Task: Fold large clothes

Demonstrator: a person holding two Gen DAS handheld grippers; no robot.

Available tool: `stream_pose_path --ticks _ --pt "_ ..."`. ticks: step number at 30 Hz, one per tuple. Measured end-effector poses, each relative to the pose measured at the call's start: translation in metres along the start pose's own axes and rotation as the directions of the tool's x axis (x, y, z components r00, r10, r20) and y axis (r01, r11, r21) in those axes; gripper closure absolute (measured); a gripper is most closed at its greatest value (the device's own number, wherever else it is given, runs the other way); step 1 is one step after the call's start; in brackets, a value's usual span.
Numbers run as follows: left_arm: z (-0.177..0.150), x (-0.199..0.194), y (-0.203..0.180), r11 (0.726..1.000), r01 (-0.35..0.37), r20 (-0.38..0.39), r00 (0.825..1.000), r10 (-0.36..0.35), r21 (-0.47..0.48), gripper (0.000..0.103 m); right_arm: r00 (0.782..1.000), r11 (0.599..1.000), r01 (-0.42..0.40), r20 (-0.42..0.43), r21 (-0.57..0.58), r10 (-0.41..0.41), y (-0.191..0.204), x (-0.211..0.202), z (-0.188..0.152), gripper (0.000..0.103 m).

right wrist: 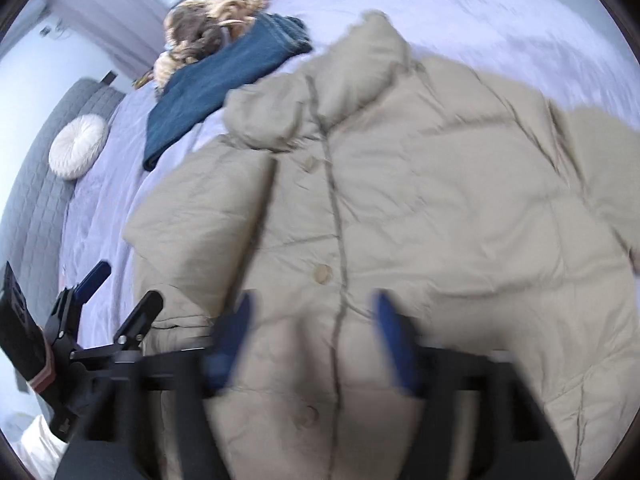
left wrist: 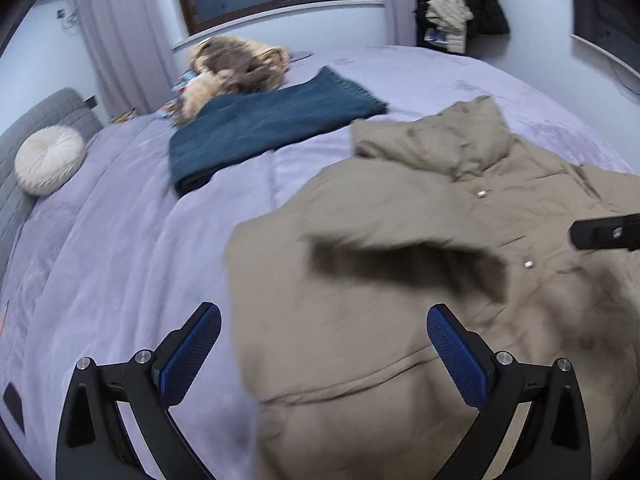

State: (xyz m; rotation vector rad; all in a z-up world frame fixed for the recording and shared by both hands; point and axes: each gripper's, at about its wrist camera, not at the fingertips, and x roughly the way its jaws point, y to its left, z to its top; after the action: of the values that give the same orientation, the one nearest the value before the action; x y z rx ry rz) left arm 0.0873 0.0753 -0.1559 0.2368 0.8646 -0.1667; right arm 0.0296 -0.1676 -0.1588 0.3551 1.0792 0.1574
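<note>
A beige puffer coat (left wrist: 400, 248) lies front-up on the lilac bed, collar toward the far side, with snap buttons down its middle; it fills the right wrist view (right wrist: 400, 200). Its left sleeve is folded over the body. My left gripper (left wrist: 324, 344) is open and empty above the coat's left edge; it also shows in the right wrist view (right wrist: 120, 284). My right gripper (right wrist: 314, 340) is open, blurred, and hovers over the coat's button line. One of its fingers (left wrist: 600, 234) pokes in at the right of the left wrist view.
A folded dark-blue knit garment (left wrist: 264, 128) lies beyond the coat, with a brown-and-cream fluffy pile (left wrist: 236, 68) behind it. A round white cushion (left wrist: 50, 164) leans on the grey headboard (left wrist: 24, 132). Clothes hang in the far corner (left wrist: 456, 4).
</note>
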Motion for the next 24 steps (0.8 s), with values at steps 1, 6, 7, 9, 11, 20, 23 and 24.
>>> stream_pose_path --ticks 1,6,7,9,11,20,23,24 --pt "-0.009 0.003 0.015 0.999 -0.034 -0.027 0.999 0.034 -0.018 0.0 1.0 0.998 0.006 0.005 -0.064 -0.005 0.016 0.001 0.001 0.018" --pt "-0.048 0.029 0.045 0.996 -0.094 -0.189 0.978 0.091 -0.005 0.0 0.987 0.903 0.156 0.044 -0.401 -0.152 0.095 0.027 -0.004 0.018" --pt "-0.05 0.036 0.04 0.995 -0.096 -0.204 0.974 0.099 0.024 0.0 0.98 0.869 0.196 0.059 -0.455 -0.189 0.108 0.036 -0.004 0.018" --pt "-0.051 0.045 0.035 0.993 -0.109 -0.197 0.974 0.114 0.034 0.0 0.966 0.808 0.254 0.091 -0.531 -0.244 0.128 0.053 -0.005 0.018" --pt "-0.039 0.053 0.042 0.987 -0.152 -0.186 0.973 0.14 -0.051 0.0 0.958 0.788 0.281 0.109 -0.548 -0.265 0.139 0.07 0.003 0.018" --pt "-0.036 0.064 0.073 0.938 -0.237 -0.172 0.965 0.198 -0.253 0.0 0.905 0.915 0.391 0.223 -0.101 -0.362 0.062 0.047 0.055 0.018" --pt "-0.037 0.066 0.076 0.94 -0.224 -0.181 0.967 0.18 -0.259 0.0 0.933 0.944 0.324 0.14 0.064 -0.33 0.007 0.046 0.046 0.019" --pt "-0.036 0.066 0.078 0.942 -0.215 -0.185 0.968 0.17 -0.257 0.0 0.942 0.946 0.308 0.107 0.101 -0.318 -0.008 0.05 0.042 0.019"
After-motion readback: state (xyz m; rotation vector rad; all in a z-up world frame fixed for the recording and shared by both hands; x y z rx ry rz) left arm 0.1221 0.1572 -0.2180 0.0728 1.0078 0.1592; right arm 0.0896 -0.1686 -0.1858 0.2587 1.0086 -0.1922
